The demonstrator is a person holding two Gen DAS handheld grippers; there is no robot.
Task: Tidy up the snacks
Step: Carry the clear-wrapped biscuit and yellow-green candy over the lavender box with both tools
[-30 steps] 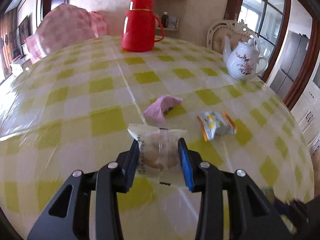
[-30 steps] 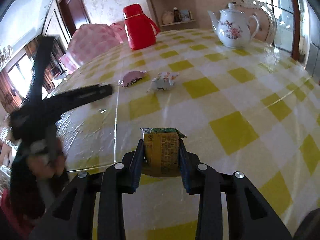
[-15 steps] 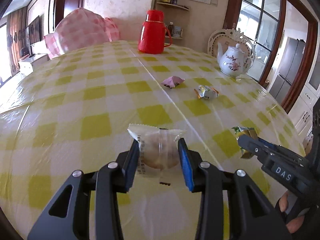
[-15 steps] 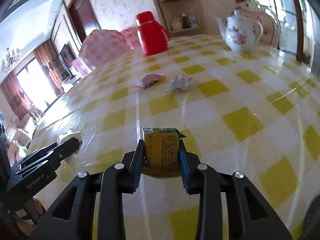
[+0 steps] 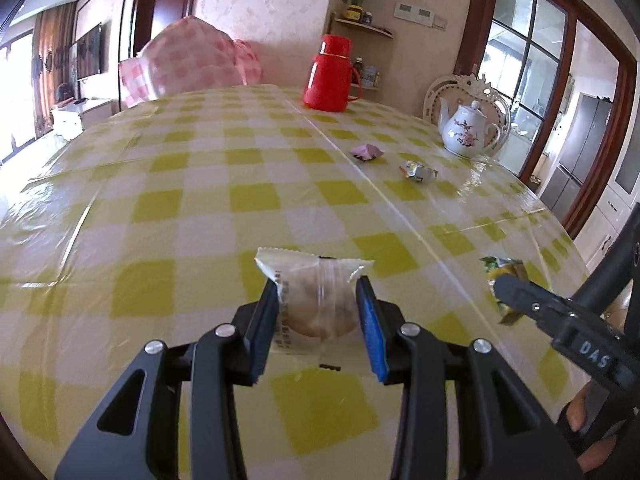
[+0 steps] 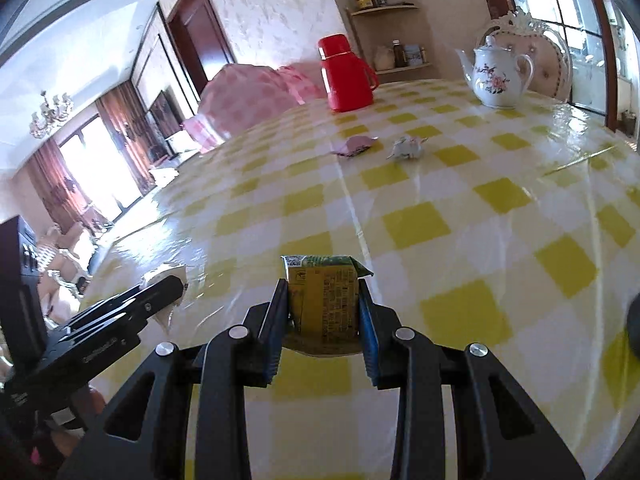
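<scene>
Snacks: left tongs (image 5: 318,304) grasp clear-wrapped cake (image 5: 316,300), right tongs (image 6: 324,308) grasp green packet (image 6: 324,300); pink wrapper (image 5: 366,152), foil snack (image 5: 418,171) left on desk (image 5: 200,200).

I see a bright, daylit room in both views. Sun pours through the windows (image 6: 96,168) at the left, which blow out to white, and through the glass door (image 5: 516,64) at the right. The glossy tablecloth (image 5: 200,200) throws hard glare along its left edge and near the teapot (image 5: 466,132). Fisheye bending curves the table's edges and door frames, and the corners fall to black. Focus is sharp; the far snacks in the right wrist view look slightly soft.
</scene>
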